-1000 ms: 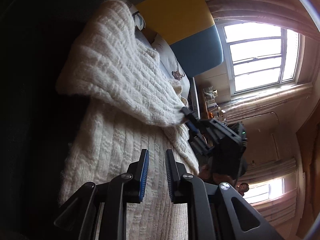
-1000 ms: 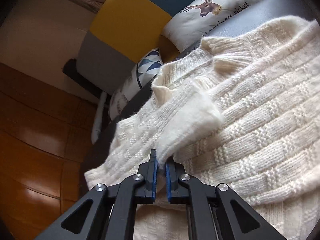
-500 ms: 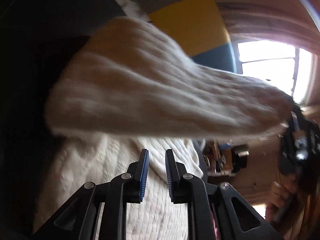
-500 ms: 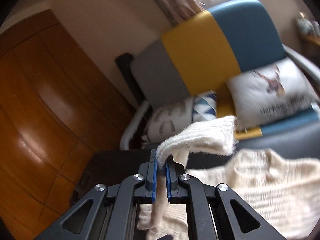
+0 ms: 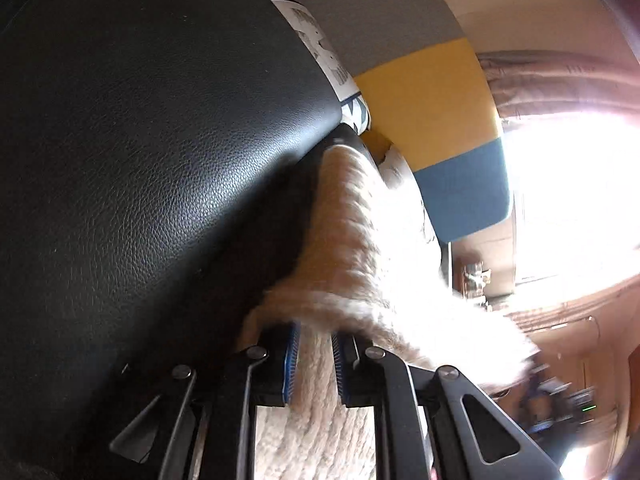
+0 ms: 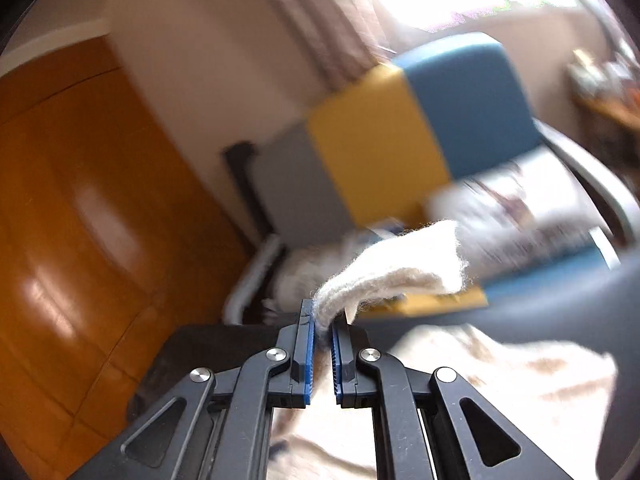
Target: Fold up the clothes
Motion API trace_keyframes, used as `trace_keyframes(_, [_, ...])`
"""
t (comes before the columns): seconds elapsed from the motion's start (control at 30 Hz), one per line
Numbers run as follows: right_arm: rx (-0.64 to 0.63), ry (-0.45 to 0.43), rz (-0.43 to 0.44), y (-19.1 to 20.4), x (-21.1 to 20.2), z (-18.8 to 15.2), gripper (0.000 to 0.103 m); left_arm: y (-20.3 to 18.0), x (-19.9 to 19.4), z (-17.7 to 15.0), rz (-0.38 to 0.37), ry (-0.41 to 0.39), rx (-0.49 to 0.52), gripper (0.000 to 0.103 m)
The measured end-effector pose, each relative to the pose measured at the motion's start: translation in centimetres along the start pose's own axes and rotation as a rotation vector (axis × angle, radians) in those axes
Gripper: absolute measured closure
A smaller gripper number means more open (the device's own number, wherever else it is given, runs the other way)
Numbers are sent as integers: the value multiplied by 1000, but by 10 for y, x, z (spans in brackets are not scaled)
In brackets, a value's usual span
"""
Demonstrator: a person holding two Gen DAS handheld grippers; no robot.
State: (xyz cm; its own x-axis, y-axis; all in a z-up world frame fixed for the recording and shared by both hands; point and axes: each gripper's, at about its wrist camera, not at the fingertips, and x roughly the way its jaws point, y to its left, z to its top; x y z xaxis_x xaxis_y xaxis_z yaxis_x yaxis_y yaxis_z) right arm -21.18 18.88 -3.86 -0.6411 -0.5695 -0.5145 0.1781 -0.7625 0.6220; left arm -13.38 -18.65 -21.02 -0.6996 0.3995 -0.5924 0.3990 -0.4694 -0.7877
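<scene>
Cream knit: sweater (image 5: 356, 264), thick and ribbed, lying on a dark seat; in the left wrist view it runs up from between the fingers toward the cushions, its upper part blurred and washed out by window light.
Raised part: sleeve (image 6: 404, 268) of the sweater, lifted clear of the rest, its fuzzy cuff end pointing toward the cushions; the body of the garment spreads below it in the right wrist view.
Right gripper (image 6: 323, 344): jaws drawn narrow and pinched on the sleeve, the knit emerging from between the blue pads at the tips.
Left gripper (image 5: 314, 354): jaws partly apart with a band of sweater filling the gap between the blue pads; whether the pads actually press the knit is hard to tell, as fabric drapes over the tips.
Surface: seat (image 5: 160, 152) of black grained leather, filling the left half of the left wrist view beside the sweater.
Background furniture: chair back (image 6: 400, 136) in grey, yellow and blue panels, standing behind the seat.
Cushions: printed pillows (image 6: 516, 208) resting against the chair back, blurred.
Wall side: wooden panel (image 6: 80, 220), orange-brown and glossy, at the left of the right wrist view.
Light source: window (image 5: 576, 184), strongly overexposed.
</scene>
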Motion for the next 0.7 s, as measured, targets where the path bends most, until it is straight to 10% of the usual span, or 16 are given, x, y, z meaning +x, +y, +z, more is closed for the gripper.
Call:
trace_keyframes(0.37, [299, 34, -35, -138, 7, -68, 92, 18, -24, -17, -52, 33, 0, 85])
trace_keyframes(0.53, [397, -36, 90, -154, -2, -76, 47, 24, -36, -29, -127, 35, -11, 82])
trace_keyframes(0.7, [471, -89, 115, -158, 0, -67, 41, 5, -34, -29, -149, 22, -1, 80])
